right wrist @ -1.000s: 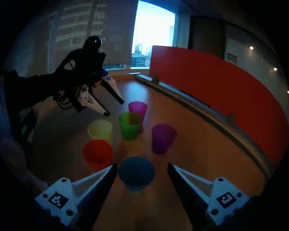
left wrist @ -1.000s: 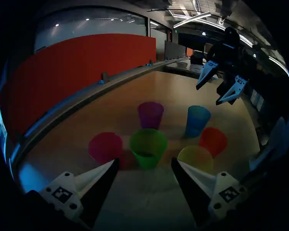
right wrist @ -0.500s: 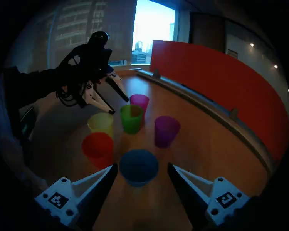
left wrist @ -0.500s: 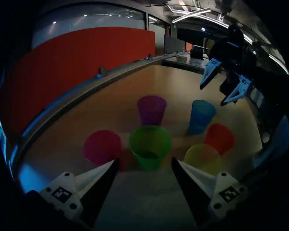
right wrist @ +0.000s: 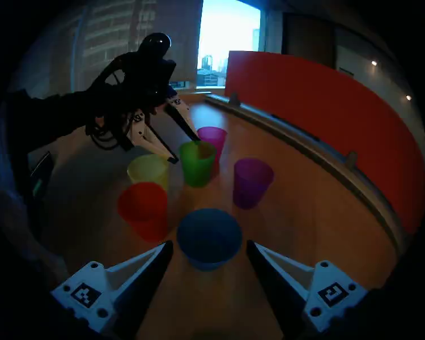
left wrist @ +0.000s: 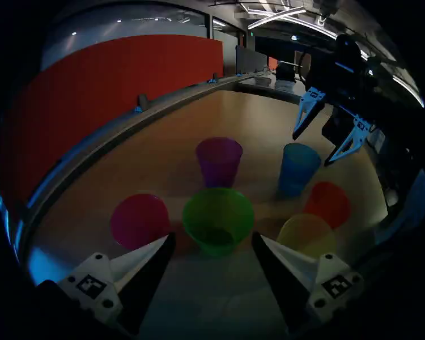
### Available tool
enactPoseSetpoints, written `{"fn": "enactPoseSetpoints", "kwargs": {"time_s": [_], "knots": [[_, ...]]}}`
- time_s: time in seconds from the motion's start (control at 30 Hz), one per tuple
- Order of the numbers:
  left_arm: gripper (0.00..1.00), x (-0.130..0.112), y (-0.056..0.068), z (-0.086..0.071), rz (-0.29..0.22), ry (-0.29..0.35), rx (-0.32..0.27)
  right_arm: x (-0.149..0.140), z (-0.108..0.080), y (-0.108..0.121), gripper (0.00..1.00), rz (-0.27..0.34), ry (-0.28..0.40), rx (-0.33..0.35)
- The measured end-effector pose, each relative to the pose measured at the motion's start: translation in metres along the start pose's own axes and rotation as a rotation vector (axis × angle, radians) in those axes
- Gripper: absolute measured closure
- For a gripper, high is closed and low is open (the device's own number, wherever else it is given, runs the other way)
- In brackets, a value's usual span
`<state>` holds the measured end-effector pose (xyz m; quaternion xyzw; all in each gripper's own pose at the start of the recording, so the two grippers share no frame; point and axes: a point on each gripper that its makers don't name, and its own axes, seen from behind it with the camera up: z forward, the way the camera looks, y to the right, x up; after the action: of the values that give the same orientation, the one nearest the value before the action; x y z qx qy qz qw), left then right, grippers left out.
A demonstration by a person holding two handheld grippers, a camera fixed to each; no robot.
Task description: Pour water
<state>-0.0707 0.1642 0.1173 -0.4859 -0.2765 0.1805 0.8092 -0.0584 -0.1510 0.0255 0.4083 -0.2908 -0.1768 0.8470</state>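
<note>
1. The left hand-held gripper (left wrist: 211,236) is spread open and empty. The upright green cup (left wrist: 218,215) stands just ahead between its fingers, at lower centre.
2. The right hand-held gripper (right wrist: 208,245), likewise open and empty, faces the upright blue cup (right wrist: 208,231) on the surface (right wrist: 303,226).
3. Each hand-held gripper is nearest its own cup.

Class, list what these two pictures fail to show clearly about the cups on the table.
1. Left gripper view: whether the green cup holds water; its inside is too dark.
2. Left gripper view: base of the yellow cup, hidden behind a finger of the left hand-held gripper.
3. Right gripper view: what the blue cup holds; too dim.
</note>
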Motion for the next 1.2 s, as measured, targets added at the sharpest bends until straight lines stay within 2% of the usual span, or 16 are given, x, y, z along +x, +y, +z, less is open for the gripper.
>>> {"fn": "enactPoseSetpoints", "kwargs": {"time_s": [0.5, 1.2], "knots": [[0.00, 0.005, 0.000, 0.015, 0.013, -0.011, -0.005, -0.004, 0.023, 0.001, 0.00, 0.016, 0.000, 0.010], [0.00, 0.014, 0.002, 0.030, 0.034, 0.003, -0.001, -0.005, 0.042, 0.002, 0.00, 0.005, 0.008, 0.008]]}}
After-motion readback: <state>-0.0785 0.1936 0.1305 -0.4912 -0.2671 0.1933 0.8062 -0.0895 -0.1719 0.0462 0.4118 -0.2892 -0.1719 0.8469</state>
